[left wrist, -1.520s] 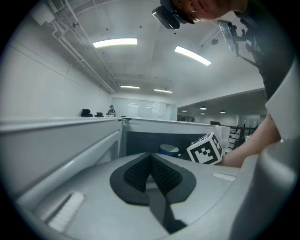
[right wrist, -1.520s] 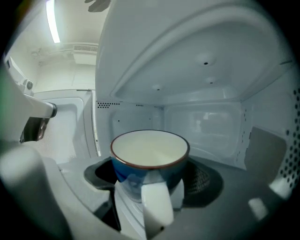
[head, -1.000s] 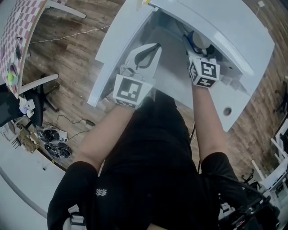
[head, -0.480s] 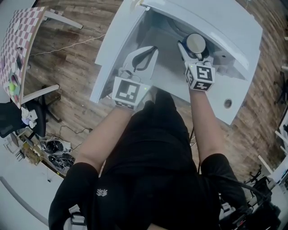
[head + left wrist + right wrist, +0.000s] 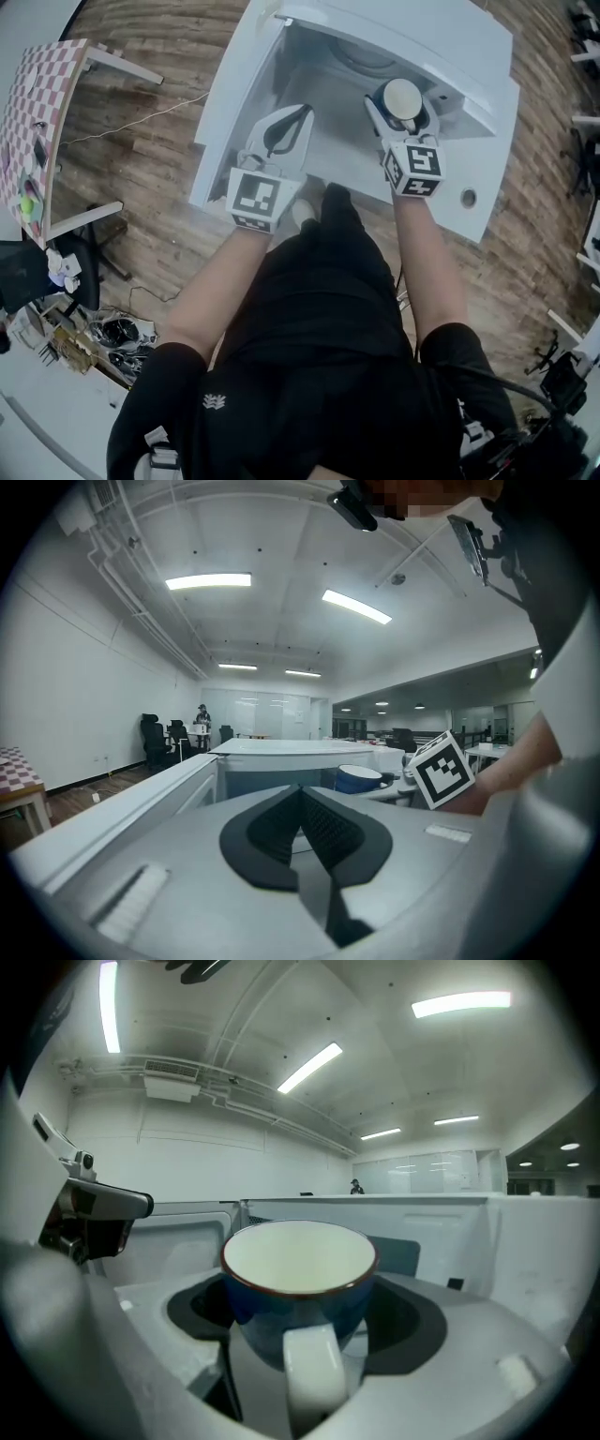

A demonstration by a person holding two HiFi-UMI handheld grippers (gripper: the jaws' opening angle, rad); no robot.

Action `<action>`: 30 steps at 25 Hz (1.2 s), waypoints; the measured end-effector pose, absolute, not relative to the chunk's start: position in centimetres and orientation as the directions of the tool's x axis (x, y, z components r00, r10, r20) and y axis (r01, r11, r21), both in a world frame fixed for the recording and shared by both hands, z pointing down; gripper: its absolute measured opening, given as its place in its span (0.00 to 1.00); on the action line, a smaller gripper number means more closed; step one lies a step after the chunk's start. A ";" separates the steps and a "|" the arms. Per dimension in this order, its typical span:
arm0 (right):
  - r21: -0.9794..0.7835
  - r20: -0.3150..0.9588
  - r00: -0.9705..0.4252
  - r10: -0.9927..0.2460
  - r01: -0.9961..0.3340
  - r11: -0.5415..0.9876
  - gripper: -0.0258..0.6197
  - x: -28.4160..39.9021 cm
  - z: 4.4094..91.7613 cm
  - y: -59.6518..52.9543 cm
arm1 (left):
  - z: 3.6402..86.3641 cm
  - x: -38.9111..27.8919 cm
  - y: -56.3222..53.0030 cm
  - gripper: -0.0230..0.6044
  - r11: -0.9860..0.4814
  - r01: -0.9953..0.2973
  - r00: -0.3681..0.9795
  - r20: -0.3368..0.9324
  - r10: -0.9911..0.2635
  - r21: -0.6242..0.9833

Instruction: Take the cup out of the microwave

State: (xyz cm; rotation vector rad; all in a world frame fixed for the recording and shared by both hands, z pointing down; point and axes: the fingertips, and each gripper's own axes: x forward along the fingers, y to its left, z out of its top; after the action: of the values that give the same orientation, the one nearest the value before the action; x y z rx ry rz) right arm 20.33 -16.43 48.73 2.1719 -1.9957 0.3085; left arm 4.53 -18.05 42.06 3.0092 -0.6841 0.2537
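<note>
A blue cup (image 5: 402, 97) with a white inside and a white handle (image 5: 300, 1269) sits between the jaws of my right gripper (image 5: 401, 112), which is shut on its sides in front of the open white microwave (image 5: 403, 28). The right gripper view shows the cup upright, its handle facing the camera, with the jaws (image 5: 305, 1321) pressing on both sides. My left gripper (image 5: 298, 114) is shut and empty; it hovers over the cavity floor beside the open door (image 5: 225, 112). In the left gripper view its pads (image 5: 302, 794) meet, with the cup (image 5: 358, 778) off to the right.
The microwave's control panel with a round knob (image 5: 468, 198) is at the right. A turntable (image 5: 361, 58) lies deep in the cavity. Wooden floor (image 5: 141, 187) surrounds it, with a pink checkered table (image 5: 37, 103) and an office chair (image 5: 28, 267) at the left.
The right gripper has drawn the cup back and up, out from under the microwave's top edge. The left gripper has also pulled back toward the person.
</note>
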 end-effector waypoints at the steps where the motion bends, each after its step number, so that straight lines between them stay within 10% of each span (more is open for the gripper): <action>1: -0.013 0.266 0.083 -0.960 -0.996 -0.090 0.66 20.4 48.3 -15.9 | 41.9 4.4 -17.9 0.04 -0.903 -0.431 0.890 0.167 -0.423 0.007; 30: -0.007 0.229 0.126 -0.965 -0.991 -0.131 0.66 21.6 41.1 -6.7 | 35.2 2.9 -17.9 0.04 -0.911 -0.407 0.906 0.096 -0.411 -0.063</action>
State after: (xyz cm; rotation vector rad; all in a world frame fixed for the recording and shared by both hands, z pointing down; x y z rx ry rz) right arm 21.63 -6.72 41.14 2.2419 -1.9673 0.2666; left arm 2.86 -17.88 35.16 3.1079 -0.6674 0.1706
